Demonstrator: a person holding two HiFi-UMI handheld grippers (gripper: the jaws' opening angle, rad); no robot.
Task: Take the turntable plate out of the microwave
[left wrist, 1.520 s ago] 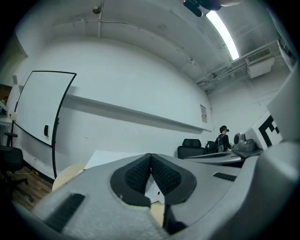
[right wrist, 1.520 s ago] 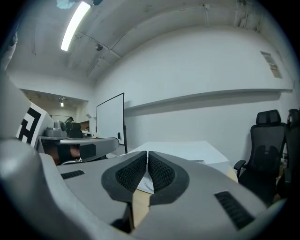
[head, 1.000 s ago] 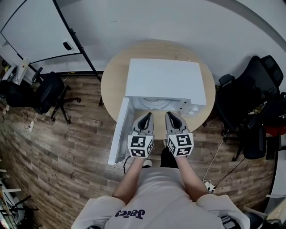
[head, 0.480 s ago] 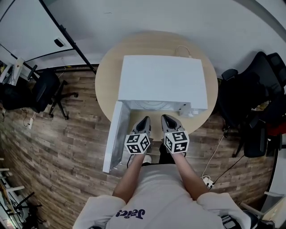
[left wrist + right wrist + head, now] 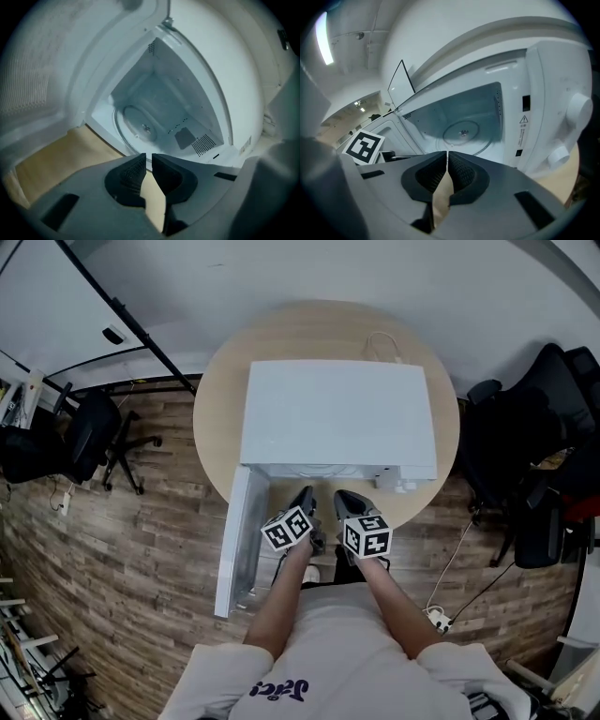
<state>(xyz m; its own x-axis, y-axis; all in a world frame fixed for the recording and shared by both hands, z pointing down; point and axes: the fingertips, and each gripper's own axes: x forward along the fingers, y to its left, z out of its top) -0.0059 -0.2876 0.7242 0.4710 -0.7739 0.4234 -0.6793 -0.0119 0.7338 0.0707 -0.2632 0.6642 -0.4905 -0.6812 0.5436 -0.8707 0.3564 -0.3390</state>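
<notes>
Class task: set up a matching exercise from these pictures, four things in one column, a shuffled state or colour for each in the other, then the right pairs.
1 microwave door
2 turntable plate
3 left gripper
4 round table

A lies flat inside
B shut, empty
C swung open
D pale wood

Pairs: 1-C, 2-A, 3-B, 4-D

We note microwave (image 5: pixel 337 413) casing smooth white, slightly glossy, turntable plate (image 5: pixel 463 132) clear glass with sheen, round surface (image 5: pixel 217 399) pale matt wood grain, floor (image 5: pixel 141 521) planked wood grain, left tongs (image 5: pixel 146 157) and right tongs (image 5: pixel 447 154) matt grey plastic, we see ribbed black pads (image 5: pixel 133 169).
</notes>
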